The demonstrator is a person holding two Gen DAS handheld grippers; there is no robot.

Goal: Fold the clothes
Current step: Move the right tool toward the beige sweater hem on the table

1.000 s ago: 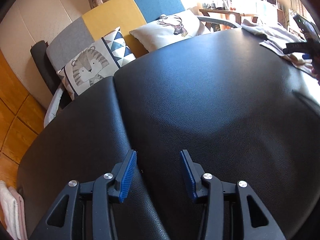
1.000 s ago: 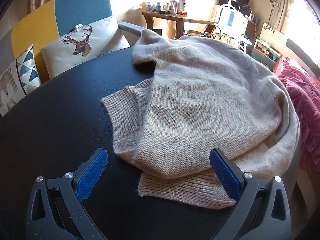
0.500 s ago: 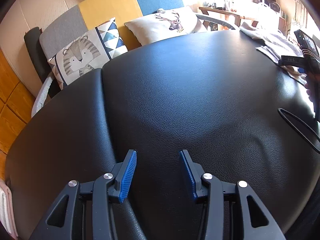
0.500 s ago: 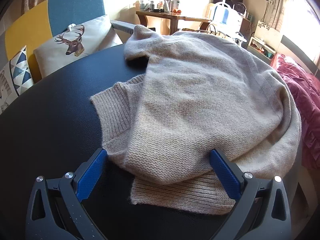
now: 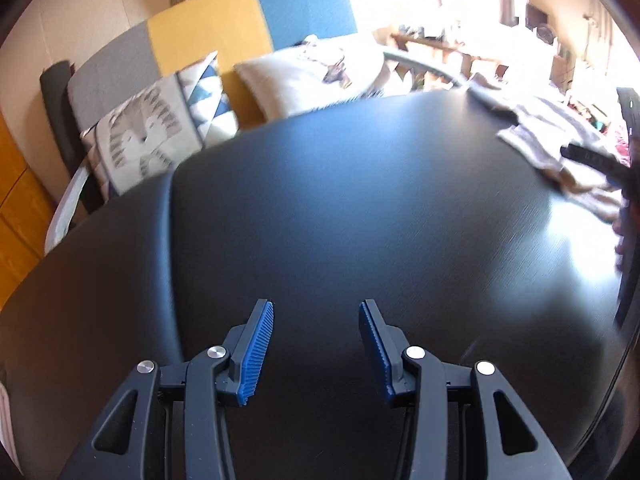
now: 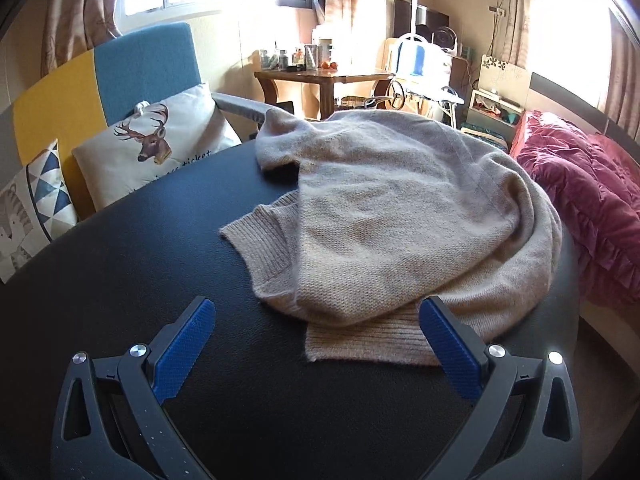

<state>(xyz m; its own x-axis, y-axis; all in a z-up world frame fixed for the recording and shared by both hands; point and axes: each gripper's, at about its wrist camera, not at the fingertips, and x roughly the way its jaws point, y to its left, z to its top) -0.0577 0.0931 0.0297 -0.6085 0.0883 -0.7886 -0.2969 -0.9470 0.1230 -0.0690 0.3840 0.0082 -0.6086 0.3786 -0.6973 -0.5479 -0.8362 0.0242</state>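
A beige knitted sweater (image 6: 400, 216) lies crumpled on the black leather table (image 6: 140, 264), its ribbed hem nearest me. My right gripper (image 6: 318, 320) stands wide open just short of that hem, its right fingertip (image 6: 440, 320) against the fabric's edge, nothing between the pads. In the left wrist view the same sweater (image 5: 560, 148) shows blurred at the far right of the table (image 5: 360, 200). My left gripper (image 5: 316, 316) hovers open over bare leather, far from the sweater. The other gripper's dark body (image 5: 624, 176) shows at the right edge of that view.
A yellow, blue and grey sofa (image 5: 224, 36) with a tiger cushion (image 5: 144, 136) and a deer cushion (image 6: 160, 152) runs along the table's far side. A red quilt (image 6: 584, 216) lies right of the table. A wooden side table (image 6: 320, 80) with bottles stands behind.
My right gripper has pulled back and up a little, so the hem sits farther ahead of its pads. The left gripper has swung, its view blurred, the sweater now more visible at right.
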